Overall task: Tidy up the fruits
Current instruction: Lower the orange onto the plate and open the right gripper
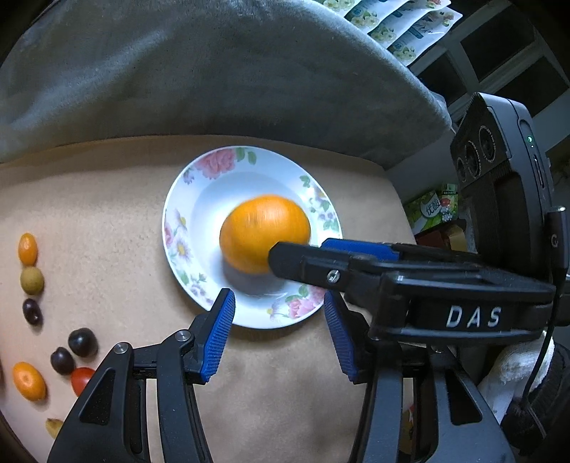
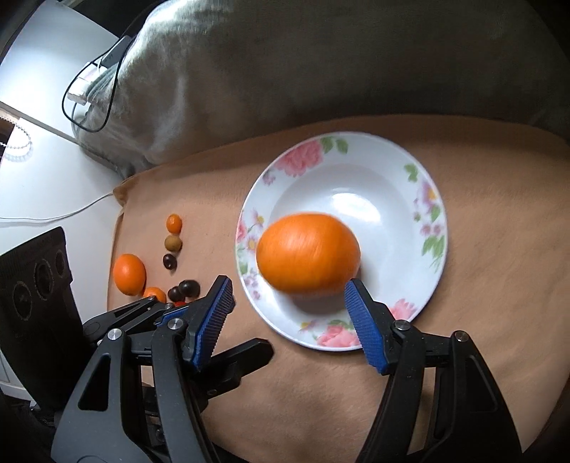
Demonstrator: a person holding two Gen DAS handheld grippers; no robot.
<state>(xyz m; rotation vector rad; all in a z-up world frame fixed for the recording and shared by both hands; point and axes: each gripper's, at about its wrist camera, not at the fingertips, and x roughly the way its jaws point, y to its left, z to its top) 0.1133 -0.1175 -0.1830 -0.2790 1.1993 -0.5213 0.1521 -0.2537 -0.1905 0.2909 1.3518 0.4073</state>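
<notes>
A large orange [image 1: 263,231] [image 2: 308,253] lies in a white floral plate [image 1: 199,199] [image 2: 399,185] on a tan cloth, blurred as if rolling. My right gripper [image 2: 286,302] is open, its blue pads on either side of the plate's near edge, the orange just beyond them and free. It reaches in from the right in the left wrist view [image 1: 295,256]. My left gripper [image 1: 278,320] is open and empty at the plate's near rim. Small fruits lie to the left: kumquats [image 1: 27,248], a longan [image 1: 32,280], dark grapes [image 1: 82,342], a cherry tomato [image 1: 82,379], a small orange [image 2: 129,274].
A grey cushion [image 1: 199,71] [image 2: 285,60] rises behind the cloth. A white table [image 2: 39,167] with cables [image 2: 89,107] stands at the left. Packets [image 1: 399,21] and shelves are at the upper right.
</notes>
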